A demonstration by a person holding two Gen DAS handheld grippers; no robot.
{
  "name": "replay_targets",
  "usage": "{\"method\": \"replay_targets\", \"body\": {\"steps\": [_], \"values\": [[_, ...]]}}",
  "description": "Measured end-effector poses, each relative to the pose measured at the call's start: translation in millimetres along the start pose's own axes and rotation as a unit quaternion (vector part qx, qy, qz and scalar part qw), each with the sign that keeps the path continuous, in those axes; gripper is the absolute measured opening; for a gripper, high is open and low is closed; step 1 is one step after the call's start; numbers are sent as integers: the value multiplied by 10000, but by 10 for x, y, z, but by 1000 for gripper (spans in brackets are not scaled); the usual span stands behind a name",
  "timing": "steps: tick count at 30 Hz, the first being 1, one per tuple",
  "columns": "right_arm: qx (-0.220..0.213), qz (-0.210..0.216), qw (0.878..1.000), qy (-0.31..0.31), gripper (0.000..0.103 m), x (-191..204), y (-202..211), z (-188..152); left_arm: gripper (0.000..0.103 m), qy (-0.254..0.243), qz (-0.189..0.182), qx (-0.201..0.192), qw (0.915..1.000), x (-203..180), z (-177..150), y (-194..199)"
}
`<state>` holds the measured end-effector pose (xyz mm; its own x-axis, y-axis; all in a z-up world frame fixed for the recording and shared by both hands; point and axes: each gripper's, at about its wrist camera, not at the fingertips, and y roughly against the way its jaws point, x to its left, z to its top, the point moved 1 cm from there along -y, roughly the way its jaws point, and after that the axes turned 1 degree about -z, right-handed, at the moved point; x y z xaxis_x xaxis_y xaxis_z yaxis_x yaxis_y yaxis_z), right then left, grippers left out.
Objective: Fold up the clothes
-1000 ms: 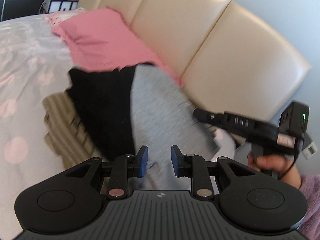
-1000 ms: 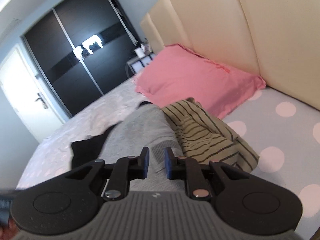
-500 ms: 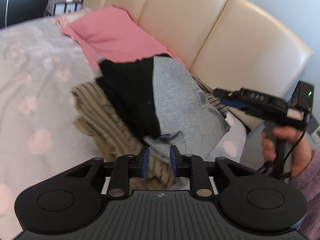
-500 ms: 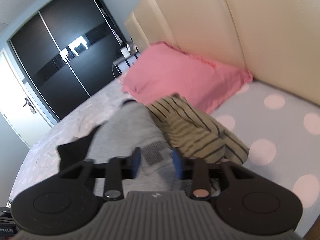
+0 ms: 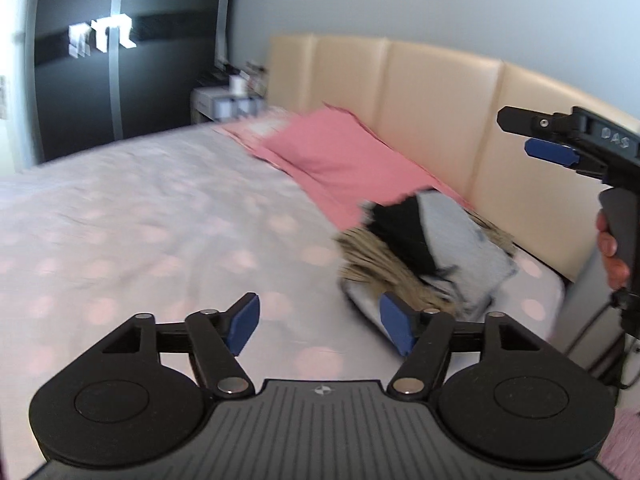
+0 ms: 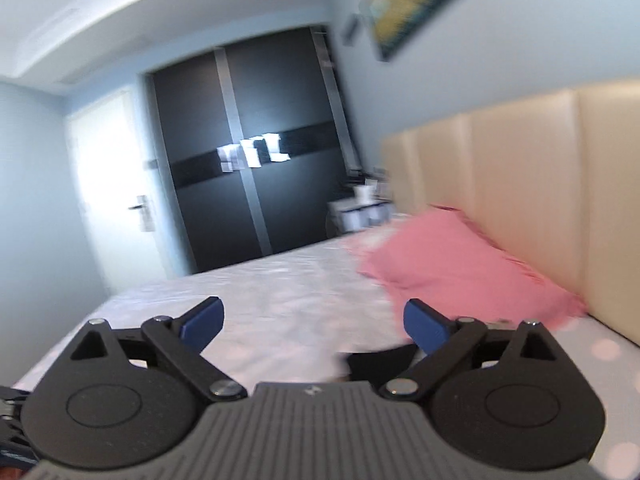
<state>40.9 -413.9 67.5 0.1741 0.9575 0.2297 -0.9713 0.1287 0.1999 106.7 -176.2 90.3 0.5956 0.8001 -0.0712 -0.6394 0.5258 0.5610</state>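
- Left gripper (image 5: 320,322): jaws spread wide, nothing between the blue pads (image 5: 242,324), held above the bed (image 5: 140,216).
- Right gripper (image 6: 314,320): jaws likewise wide apart, nothing held; raised near the headboard (image 5: 432,108), with a hand (image 5: 612,248) round its grip in the left view.
- Clothes pile (image 5: 424,256): heaped at the headboard end of the bed, just short of the headboard and beside the pink pillow (image 5: 340,160), ahead and right of the left gripper.
- Top of pile: grey-and-black top (image 5: 460,244), lying in a compact, roughly flat shape; whether neatly folded cannot be told through the blur.
- Beneath it: striped tan garment (image 5: 372,260), bunched and rumpled, sticking out on the side away from the headboard.
- In the right view only a black scrap of cloth (image 6: 380,360) visible, just under the right finger.
- Handling, as a judgement: light, soft, limp knit; sags and drapes when lifted, no stiffness to hold a crease, likely to drag the layer below along.
- Slip unlikely on the rubbery pads, but thin cloth needs a pinch on a doubled edge.
- Best holds: hems, shoulder seams or corners, one in each gripper, well apart so the cloth hangs flat.
- Fits either a top just laid on the pile or one about to be taken off it.
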Motion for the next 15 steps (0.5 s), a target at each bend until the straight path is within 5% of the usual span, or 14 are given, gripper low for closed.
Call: {"method": "replay_targets", "body": {"steps": [8, 15], "values": [[79, 1089, 9939, 128, 102, 1234, 240, -206, 76, 511, 875, -606, 9930, 528, -297, 1029], [179, 1242, 9908, 498, 102, 2008, 438, -844, 77, 862, 1784, -1084, 9742, 873, -807, 1518]]}}
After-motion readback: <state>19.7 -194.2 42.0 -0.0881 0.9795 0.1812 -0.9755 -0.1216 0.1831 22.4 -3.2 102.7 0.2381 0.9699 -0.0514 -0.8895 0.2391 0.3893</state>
